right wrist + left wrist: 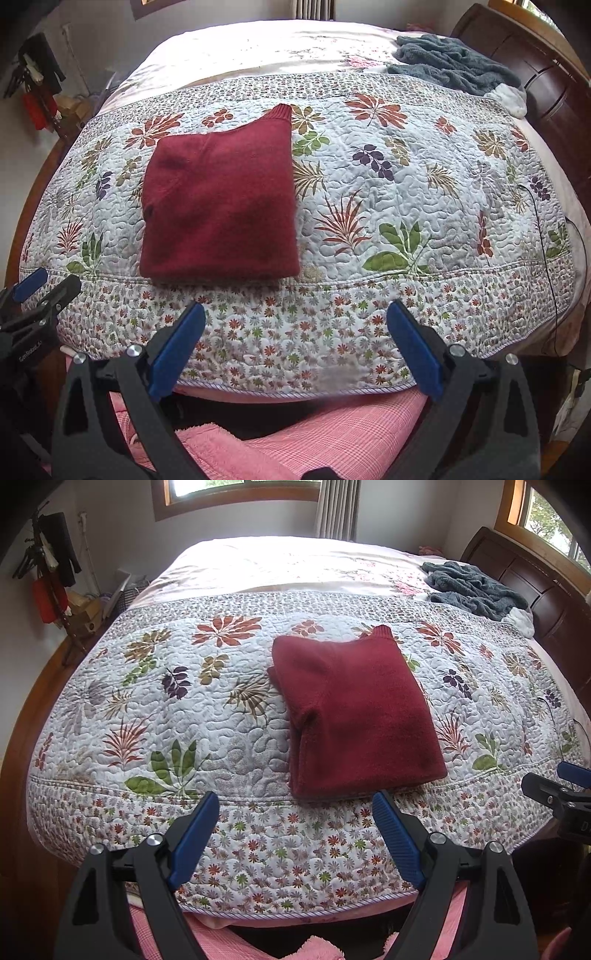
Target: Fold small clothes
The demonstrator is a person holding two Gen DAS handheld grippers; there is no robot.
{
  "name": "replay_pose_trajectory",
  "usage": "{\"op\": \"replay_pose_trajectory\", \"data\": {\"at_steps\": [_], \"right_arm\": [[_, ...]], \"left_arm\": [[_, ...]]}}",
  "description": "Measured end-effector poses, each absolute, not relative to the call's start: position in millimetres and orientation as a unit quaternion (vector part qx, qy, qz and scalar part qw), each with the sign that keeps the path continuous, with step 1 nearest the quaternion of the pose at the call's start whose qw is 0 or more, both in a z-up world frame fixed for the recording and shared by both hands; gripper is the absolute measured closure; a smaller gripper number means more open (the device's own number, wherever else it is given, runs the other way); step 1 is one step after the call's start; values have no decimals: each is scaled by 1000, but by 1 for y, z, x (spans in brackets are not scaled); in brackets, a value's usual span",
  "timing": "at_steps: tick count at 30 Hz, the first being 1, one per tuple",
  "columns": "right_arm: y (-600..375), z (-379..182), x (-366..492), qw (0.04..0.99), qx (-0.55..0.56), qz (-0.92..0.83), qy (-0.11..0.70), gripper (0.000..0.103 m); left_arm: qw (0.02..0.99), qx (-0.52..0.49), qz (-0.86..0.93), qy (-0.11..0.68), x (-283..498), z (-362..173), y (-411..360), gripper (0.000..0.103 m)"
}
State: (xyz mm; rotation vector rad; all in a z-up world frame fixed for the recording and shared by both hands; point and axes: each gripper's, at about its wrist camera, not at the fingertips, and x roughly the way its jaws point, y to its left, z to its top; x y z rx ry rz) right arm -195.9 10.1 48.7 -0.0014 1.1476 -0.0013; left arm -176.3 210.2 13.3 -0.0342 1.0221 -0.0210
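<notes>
1 red sweater, folded, on floral quilt. Left gripper and right gripper: jaws wide apart, empty, hovering near bed edge.

1. Red sweater: soft knit cloth, matt, slightly fuzzy nap; ribbed hem at its far corner.
2. Quilt under the sweater: stitched cotton-like cloth, puckered, matt, printed with leaves.
3. Grey blanket, far right of the sweater: thick fleecy cloth, rough pile.
4. Headboard behind the blanket: dark wood, glossy.
5. Left gripper and right gripper: matt black plastic arms, ribbed blue pads, shiny metal screws.
6. Pink cloth nearest the grippers: checked weave, matt.
</notes>
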Motion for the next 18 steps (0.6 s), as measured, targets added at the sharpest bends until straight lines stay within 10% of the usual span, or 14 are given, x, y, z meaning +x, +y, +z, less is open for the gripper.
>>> {"op": "replay_pose_trajectory", "data": {"at_steps": [18], "right_arm": [[2,49,-194,848,16,-11,530,5]], "left_arm": [[871,-11,-10,492,-175,11,209,18]]}}
